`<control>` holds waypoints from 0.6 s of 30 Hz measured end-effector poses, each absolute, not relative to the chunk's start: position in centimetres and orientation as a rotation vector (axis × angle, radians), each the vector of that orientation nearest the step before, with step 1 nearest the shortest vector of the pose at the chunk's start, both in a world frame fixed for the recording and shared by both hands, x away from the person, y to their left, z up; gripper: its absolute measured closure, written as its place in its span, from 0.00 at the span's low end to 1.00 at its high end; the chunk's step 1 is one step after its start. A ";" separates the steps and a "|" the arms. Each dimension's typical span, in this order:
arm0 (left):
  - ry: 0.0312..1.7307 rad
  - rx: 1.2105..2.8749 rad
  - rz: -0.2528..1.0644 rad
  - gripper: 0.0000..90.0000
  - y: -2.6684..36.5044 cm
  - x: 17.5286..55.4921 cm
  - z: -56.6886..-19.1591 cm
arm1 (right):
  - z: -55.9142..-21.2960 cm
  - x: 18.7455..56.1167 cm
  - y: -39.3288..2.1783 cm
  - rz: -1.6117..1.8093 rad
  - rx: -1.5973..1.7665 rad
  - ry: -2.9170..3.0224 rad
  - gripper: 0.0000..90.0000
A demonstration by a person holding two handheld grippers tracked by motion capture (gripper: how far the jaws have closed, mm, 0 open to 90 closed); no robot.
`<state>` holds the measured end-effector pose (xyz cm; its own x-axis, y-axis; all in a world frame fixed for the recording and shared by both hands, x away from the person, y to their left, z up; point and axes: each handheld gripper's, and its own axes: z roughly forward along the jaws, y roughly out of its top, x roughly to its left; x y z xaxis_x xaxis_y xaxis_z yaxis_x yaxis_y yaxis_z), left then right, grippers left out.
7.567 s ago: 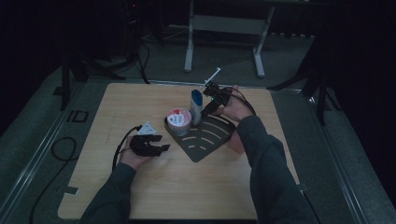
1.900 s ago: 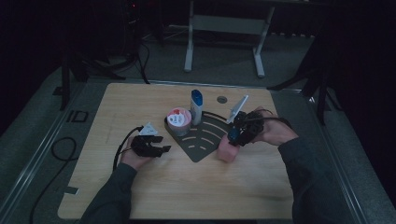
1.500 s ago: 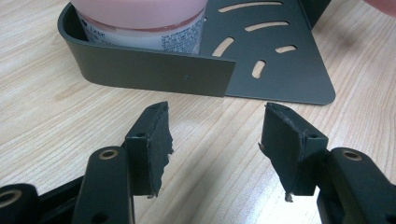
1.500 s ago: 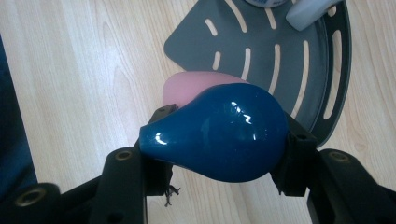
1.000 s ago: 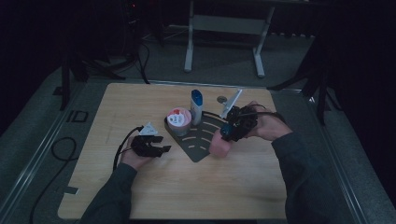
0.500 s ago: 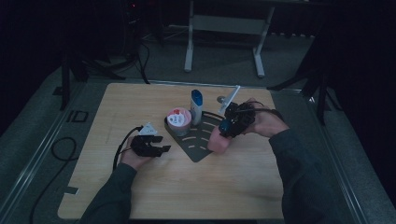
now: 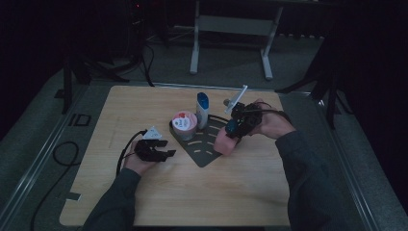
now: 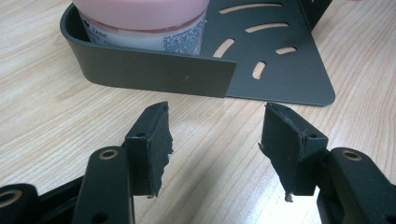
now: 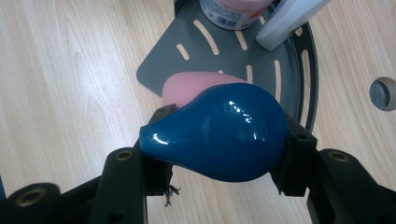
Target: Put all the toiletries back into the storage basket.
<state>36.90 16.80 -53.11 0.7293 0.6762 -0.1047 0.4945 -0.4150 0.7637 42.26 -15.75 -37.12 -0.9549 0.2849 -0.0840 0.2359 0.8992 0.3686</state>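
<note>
Pink bottle with teardrop-shaped glossy blue cap (image 9: 224, 135) clamped in right gripper (image 7: 236, 126) over dark slotted metal corner tray (image 7: 204, 153), long axis pointing down at it (left gripper (image 7: 155, 150) nearby, jaws apart, empty).

High view sits above the table (image 7: 144, 192), looking forward and down, far off. Both gripper views ride low and close over the wood. All three share the dark slotted tray (image 7: 204, 147) (image 8: 289, 70) (image 9: 187, 51).
</note>
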 end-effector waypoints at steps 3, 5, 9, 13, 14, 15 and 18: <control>0.882 2.101 0.278 0.47 16.8 36.9 -53.1 | -37.2 42.5 -15.7 0.545 0.412 2.926 0.54; 0.881 2.100 0.278 0.47 16.8 36.9 -53.1 | -37.3 42.7 -15.6 0.545 0.419 2.924 0.54; 0.883 2.098 0.278 0.47 16.8 36.9 -53.1 | -37.5 43.2 -15.5 0.543 0.434 2.921 0.54; 0.882 2.098 0.278 0.47 16.8 36.9 -53.1 | -37.7 43.7 -15.4 0.540 0.453 2.915 0.54; 0.882 2.098 0.278 0.47 16.8 36.9 -53.1 | -37.7 43.7 -15.4 0.537 0.458 2.911 0.54; 0.882 2.097 0.277 0.47 16.8 36.9 -53.1 | -37.7 43.8 -15.3 0.533 0.458 2.910 0.54; 0.883 2.094 0.277 0.47 16.8 36.9 -53.1 | -37.7 44.0 -15.0 0.524 0.459 2.908 0.54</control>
